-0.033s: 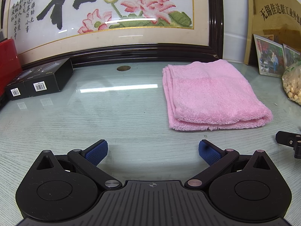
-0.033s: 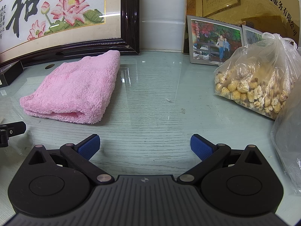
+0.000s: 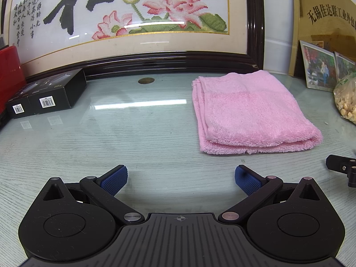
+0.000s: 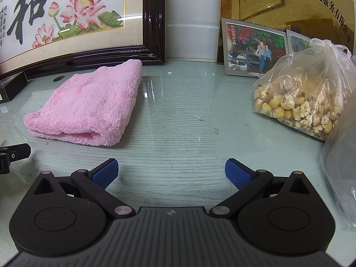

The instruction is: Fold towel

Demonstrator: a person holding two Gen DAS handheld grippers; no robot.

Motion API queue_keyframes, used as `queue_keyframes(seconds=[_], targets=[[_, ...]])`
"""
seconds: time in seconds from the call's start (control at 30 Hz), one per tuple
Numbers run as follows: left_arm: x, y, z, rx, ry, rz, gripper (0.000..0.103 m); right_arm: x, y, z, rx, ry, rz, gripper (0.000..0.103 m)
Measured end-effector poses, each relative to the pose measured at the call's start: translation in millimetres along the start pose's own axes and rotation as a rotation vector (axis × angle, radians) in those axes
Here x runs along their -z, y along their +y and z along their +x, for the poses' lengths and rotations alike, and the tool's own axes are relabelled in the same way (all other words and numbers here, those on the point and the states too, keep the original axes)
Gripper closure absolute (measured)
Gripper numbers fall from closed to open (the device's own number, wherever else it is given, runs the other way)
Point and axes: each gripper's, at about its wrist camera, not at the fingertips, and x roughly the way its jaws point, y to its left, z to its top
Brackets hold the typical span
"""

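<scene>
A pink towel (image 3: 251, 113) lies folded into a thick rectangle on the glass-topped table (image 3: 133, 133). In the left wrist view it is ahead and to the right, its folded edge facing me. My left gripper (image 3: 180, 179) is open above bare table, short of the towel, with nothing between its blue pads (image 3: 114, 179). In the right wrist view the towel (image 4: 89, 106) lies ahead to the left. My right gripper (image 4: 171, 173) is open too, over bare table, nothing between its fingers. Neither gripper touches the towel.
A large framed embroidery (image 3: 133, 22) leans along the back. Black boxes (image 3: 46, 98) sit at the left, beside a red object (image 3: 9, 75). Photo frames (image 4: 253, 49), a bag of snacks (image 4: 300, 98) and another plastic bag (image 4: 340, 178) crowd the right.
</scene>
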Motion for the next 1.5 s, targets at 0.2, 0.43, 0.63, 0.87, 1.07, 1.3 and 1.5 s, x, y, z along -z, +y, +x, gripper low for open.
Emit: queue_keyframes(seconds=[0.2, 0.43, 0.63, 0.87, 1.07, 1.3, 1.5], targets=[[0.0, -0.1, -0.3, 0.0, 0.0, 0.0, 0.0, 0.0, 0.0, 0.0, 0.0, 0.0, 0.0, 0.0], [-0.8, 1.7, 0.4, 0.0, 0.0, 0.0, 0.0, 0.0, 0.0, 0.0, 0.0, 0.0, 0.0, 0.0], [-2.1, 1.3, -0.2, 0.0, 0.0, 0.0, 0.0, 0.1, -0.1, 0.0, 0.0, 0.0, 0.0, 0.0], [-0.7, 0.7, -0.3, 0.001, 0.0, 0.001, 0.0, 0.4, -0.7, 0.3, 0.0, 0.0, 0.0, 0.0], [-0.5, 2.2, -0.7, 0.011, -0.001, 0.007, 0.0, 0.4, -0.7, 0.3, 0.0, 0.0, 0.0, 0.0], [-0.8, 5.2, -0.3, 0.011, -0.006, 0.012, 0.0, 0.4, -0.6, 0.3, 0.0, 0.0, 0.0, 0.0], [-1.8, 8.2, 0.3, -0.006, -0.009, 0.009, 0.0, 0.3, -0.5, 0.4, -0.001, 0.0, 0.0, 0.0]])
